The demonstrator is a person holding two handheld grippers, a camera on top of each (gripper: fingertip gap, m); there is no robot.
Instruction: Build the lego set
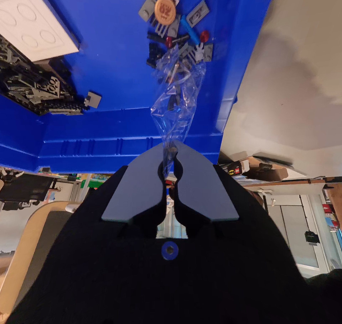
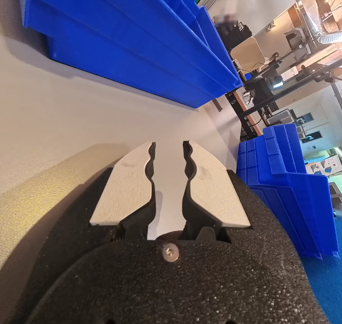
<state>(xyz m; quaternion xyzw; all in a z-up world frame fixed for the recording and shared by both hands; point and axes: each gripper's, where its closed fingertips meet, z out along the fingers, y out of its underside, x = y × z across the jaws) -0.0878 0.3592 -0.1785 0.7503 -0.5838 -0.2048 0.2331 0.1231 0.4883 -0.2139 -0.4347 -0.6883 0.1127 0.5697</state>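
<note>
My left gripper (image 1: pixel 171 147) is shut on a clear plastic bag (image 1: pixel 175 100), pinching one end between its pads. The bag stretches away from the fingertips over a blue bin (image 1: pixel 103 74). Several small building-toy parts lie on the bin floor at the bag's far end: grey plates, black pieces, red studs and a round tan disc (image 1: pixel 165 10). A few small parts show inside the bag. My right gripper (image 2: pixel 169 145) is open with nothing between its fingers, above a bare pale table (image 2: pixel 92 121).
A dark grey and black brick assembly (image 1: pixel 37 89) and a white sheet (image 1: pixel 31 23) lie in the bin's left part. In the right wrist view a long blue bin (image 2: pixel 120 43) runs across the top and stacked blue bins (image 2: pixel 288 185) stand at right. Shelves and boxes behind. The round tan disc (image 1: pixel 165 10) lies some 10 centimeters from my left tips, 15 centimeters from my right tips.
</note>
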